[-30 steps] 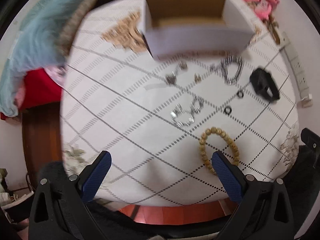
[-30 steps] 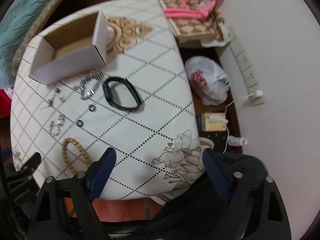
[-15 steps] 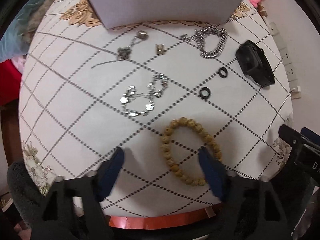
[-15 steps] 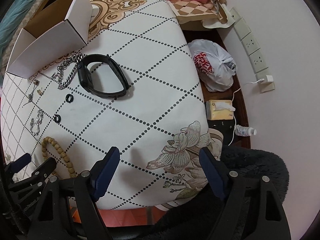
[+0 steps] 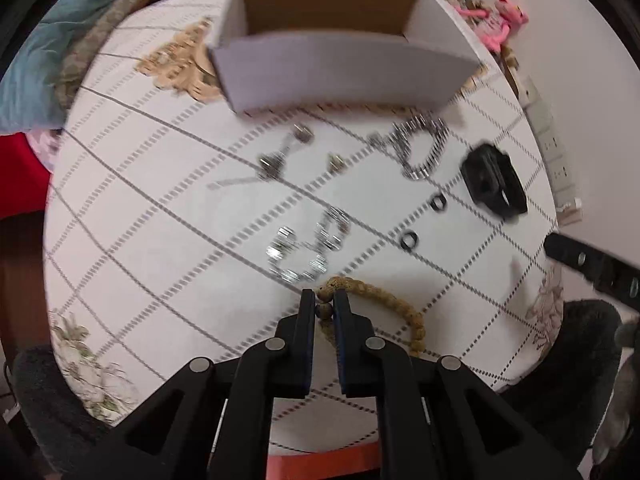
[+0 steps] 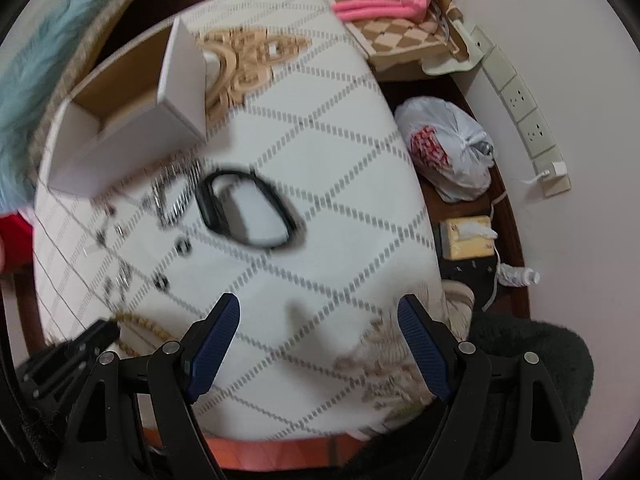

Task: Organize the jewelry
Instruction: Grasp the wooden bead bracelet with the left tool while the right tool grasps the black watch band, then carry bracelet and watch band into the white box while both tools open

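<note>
My left gripper (image 5: 324,305) is shut on the wooden bead bracelet (image 5: 392,304) at its left side, near the table's front edge. Beyond it lie a silver charm bracelet (image 5: 306,246), two black rings (image 5: 409,240), small silver earrings (image 5: 280,158), a silver chain bracelet (image 5: 420,146) and a black wristband (image 5: 494,184). An open white cardboard box (image 5: 340,68) stands at the back. My right gripper (image 6: 318,344) is open and empty above the table's front right, short of the black wristband (image 6: 248,210). The box also shows in the right wrist view (image 6: 128,132).
The round table has a white quilted cover (image 6: 340,140). A blue fluffy cloth (image 5: 60,52) lies at the back left. To the right of the table are a plastic bag (image 6: 448,148), a tissue box (image 6: 466,238), a wall power strip (image 6: 520,100) and a pink toy (image 6: 384,0).
My left gripper has closed from wide open onto the wooden bead bracelet. My right gripper has stayed open and shifted slightly over the table's front right.
</note>
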Demonstrator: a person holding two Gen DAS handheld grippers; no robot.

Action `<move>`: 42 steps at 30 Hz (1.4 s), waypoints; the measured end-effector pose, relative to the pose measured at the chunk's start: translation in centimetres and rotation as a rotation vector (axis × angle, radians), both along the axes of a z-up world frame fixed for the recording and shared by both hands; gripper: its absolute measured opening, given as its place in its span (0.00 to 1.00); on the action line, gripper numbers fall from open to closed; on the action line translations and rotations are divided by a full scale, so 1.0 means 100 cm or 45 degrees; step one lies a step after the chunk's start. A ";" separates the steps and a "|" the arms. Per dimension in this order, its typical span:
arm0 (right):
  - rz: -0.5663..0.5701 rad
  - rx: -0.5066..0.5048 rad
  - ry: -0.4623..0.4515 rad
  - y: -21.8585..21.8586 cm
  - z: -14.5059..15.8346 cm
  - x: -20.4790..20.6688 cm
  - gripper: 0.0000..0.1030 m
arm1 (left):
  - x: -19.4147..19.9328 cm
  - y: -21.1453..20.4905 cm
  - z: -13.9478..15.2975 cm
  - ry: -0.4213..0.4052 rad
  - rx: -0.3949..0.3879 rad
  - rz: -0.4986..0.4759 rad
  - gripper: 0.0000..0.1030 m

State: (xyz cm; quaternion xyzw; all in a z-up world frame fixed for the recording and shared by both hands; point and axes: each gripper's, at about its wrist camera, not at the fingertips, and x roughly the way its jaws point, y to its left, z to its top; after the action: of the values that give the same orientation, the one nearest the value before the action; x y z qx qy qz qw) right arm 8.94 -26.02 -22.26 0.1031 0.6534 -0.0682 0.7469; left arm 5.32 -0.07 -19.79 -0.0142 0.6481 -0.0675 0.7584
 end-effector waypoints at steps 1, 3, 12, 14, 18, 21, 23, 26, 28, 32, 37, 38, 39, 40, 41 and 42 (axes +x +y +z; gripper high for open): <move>-0.007 0.007 -0.020 -0.001 0.001 0.007 0.80 | 0.002 0.007 0.006 -0.006 0.000 0.005 0.06; -0.015 0.000 -0.055 -0.001 0.001 0.018 0.80 | 0.006 0.019 0.019 -0.030 0.007 0.023 0.06; 0.064 -0.026 -0.005 0.010 -0.040 0.055 0.26 | 0.010 0.037 0.029 -0.099 0.054 0.044 0.06; 0.090 -0.042 -0.031 0.014 -0.042 0.053 0.14 | 0.017 0.019 0.023 -0.106 0.054 0.046 0.06; 0.116 -0.044 -0.035 0.022 -0.044 0.047 0.07 | 0.022 0.014 0.022 -0.112 0.047 0.047 0.06; 0.125 -0.049 -0.062 0.026 -0.040 0.041 0.07 | 0.023 0.010 0.024 -0.118 0.036 0.049 0.06; 0.121 -0.029 -0.080 0.027 -0.033 0.036 0.07 | 0.024 0.009 0.028 -0.126 0.026 0.050 0.06; 0.107 0.007 -0.104 0.028 -0.023 0.029 0.07 | 0.024 0.010 0.037 -0.141 -0.009 0.054 0.06; 0.104 0.038 -0.119 0.031 -0.014 0.023 0.07 | 0.024 0.009 0.047 -0.159 -0.030 0.050 0.06; 0.110 0.093 -0.156 0.033 0.003 0.015 0.07 | 0.026 0.008 0.071 -0.207 -0.074 0.035 0.06; 0.140 0.143 -0.227 0.039 0.036 0.023 0.07 | 0.041 0.007 0.109 -0.280 -0.154 0.024 0.06; 0.154 0.149 -0.247 0.039 0.044 0.029 0.07 | 0.047 0.006 0.118 -0.296 -0.178 0.019 0.06; 0.164 0.160 -0.265 0.041 0.053 0.035 0.07 | 0.051 0.007 0.124 -0.310 -0.191 0.019 0.06; 0.169 0.165 -0.273 0.043 0.057 0.039 0.07 | 0.056 0.006 0.130 -0.323 -0.204 0.016 0.06; 0.176 0.168 -0.286 0.045 0.063 0.046 0.07 | 0.064 0.006 0.137 -0.342 -0.216 0.011 0.06; 0.185 0.165 -0.303 0.047 0.069 0.055 0.07 | 0.070 0.007 0.141 -0.354 -0.220 0.011 0.06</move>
State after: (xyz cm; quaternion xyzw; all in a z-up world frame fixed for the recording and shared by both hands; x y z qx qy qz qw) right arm 14.41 -21.33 -15.33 0.1109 0.5689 0.0410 0.8139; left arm 12.29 0.63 -5.69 -0.0725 0.5288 -0.1210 0.8370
